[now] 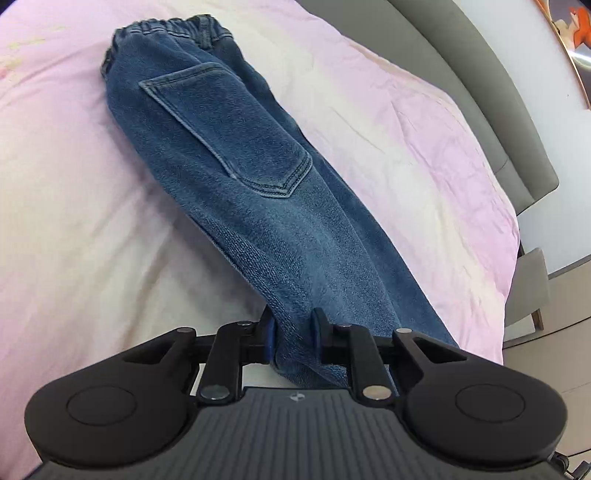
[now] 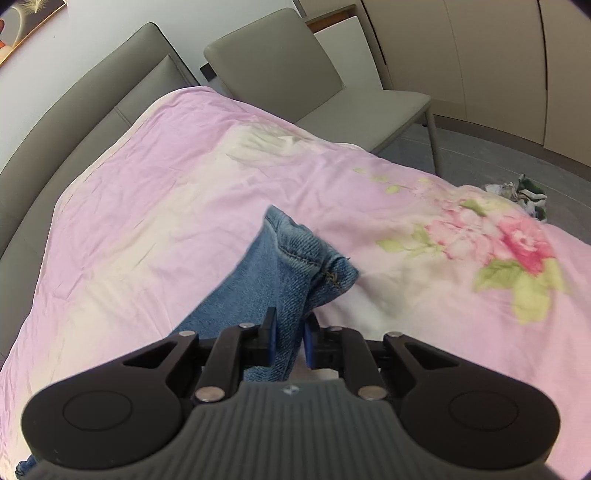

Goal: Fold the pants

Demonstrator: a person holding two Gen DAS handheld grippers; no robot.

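Left wrist view: the left gripper (image 1: 291, 341) is clamped on the near end of a pair of blue jeans (image 1: 236, 162), denim bunched between its pads. The jeans stretch away over a pink bedsheet (image 1: 74, 206) to the elastic waistband (image 1: 173, 27) at the far end, back pocket (image 1: 236, 140) facing up.

Right wrist view: the right gripper (image 2: 290, 338) pinches a fold of the jeans (image 2: 280, 266), whose hemmed corner (image 2: 332, 273) stands up off the floral bedsheet (image 2: 155, 177). A grey chair (image 2: 295, 70) stands beyond the bed.
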